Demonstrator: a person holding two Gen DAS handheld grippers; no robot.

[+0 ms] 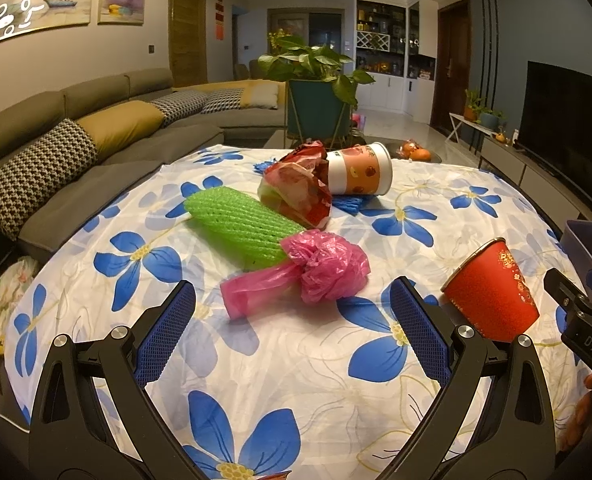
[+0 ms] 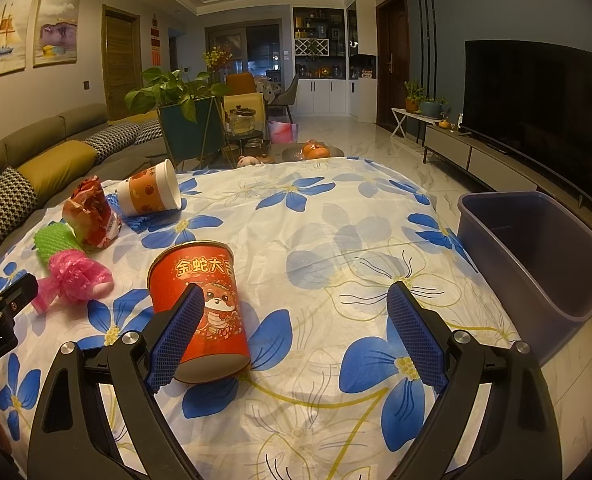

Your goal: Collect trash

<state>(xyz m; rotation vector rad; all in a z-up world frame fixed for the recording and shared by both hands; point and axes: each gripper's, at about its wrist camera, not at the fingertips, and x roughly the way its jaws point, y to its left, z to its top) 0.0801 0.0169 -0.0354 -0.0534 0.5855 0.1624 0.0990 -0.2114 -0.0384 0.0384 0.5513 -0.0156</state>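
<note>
Both jaws stand wide, holding nothing. Left gripper [image 1: 292, 328] hovers near the pink bag [image 1: 308, 272]; right gripper [image 2: 296, 332] is beside the red cup [image 2: 200, 304], lying on the cloth [image 2: 336, 240]. Bin [image 2: 536, 248] is right of the cup.

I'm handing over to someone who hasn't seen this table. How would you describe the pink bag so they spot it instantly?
Start at the flowered tablecloth. Near its middle lies a green foam net; the pink bag touches the net's near end, just ahead of the left gripper. It is the only pink thing: thin crumpled plastic, unlike the red cup beside it.
</note>
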